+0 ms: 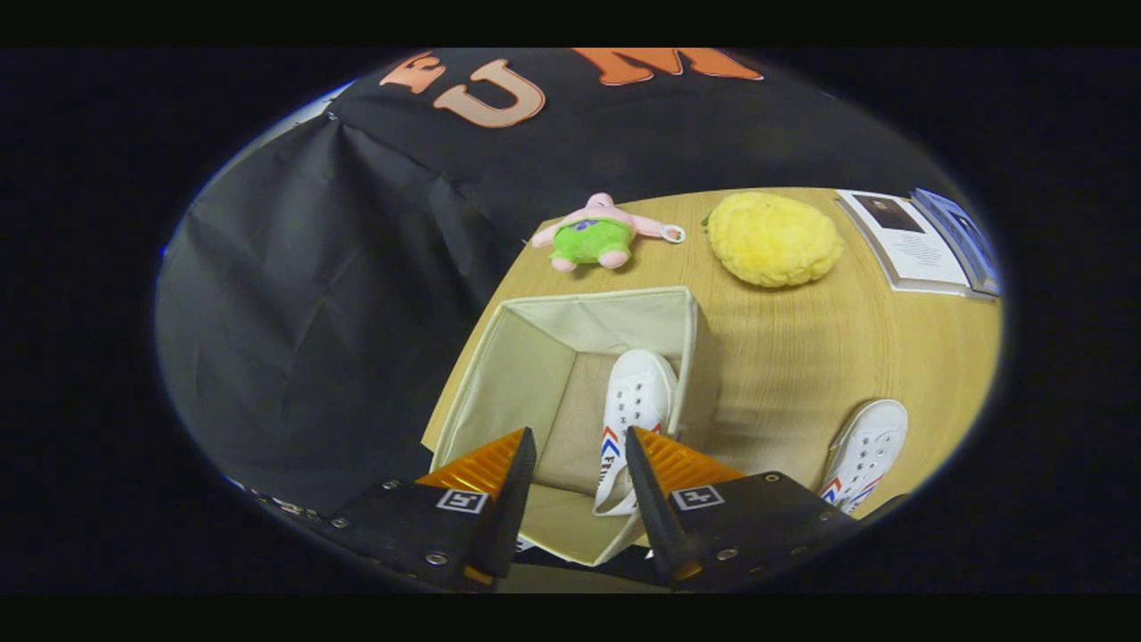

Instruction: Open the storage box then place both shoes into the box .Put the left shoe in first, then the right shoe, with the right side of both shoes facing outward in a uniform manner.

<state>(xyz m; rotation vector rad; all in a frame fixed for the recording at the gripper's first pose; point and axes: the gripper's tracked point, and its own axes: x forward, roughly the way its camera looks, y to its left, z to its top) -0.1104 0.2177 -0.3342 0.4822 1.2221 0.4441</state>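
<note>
A cream fabric storage box point(526, 357) stands open on the wooden table, seen from above. One white shoe point(631, 406) with red and blue side stripes lies inside it along the right wall, toe pointing away. A second white shoe point(860, 455) rests on the table to the right of the box. My gripper point(579, 473) hovers above the box's near edge with its fingers apart and nothing pressed between them; the heel of the shoe in the box shows just beside the right finger point(655, 481).
Beyond the box lie a pink and green plush toy point(595, 234) and a round yellow plush point(773, 238). An open booklet point(927, 241) sits at the far right. The table point(802, 348) edge runs close along the box's left side.
</note>
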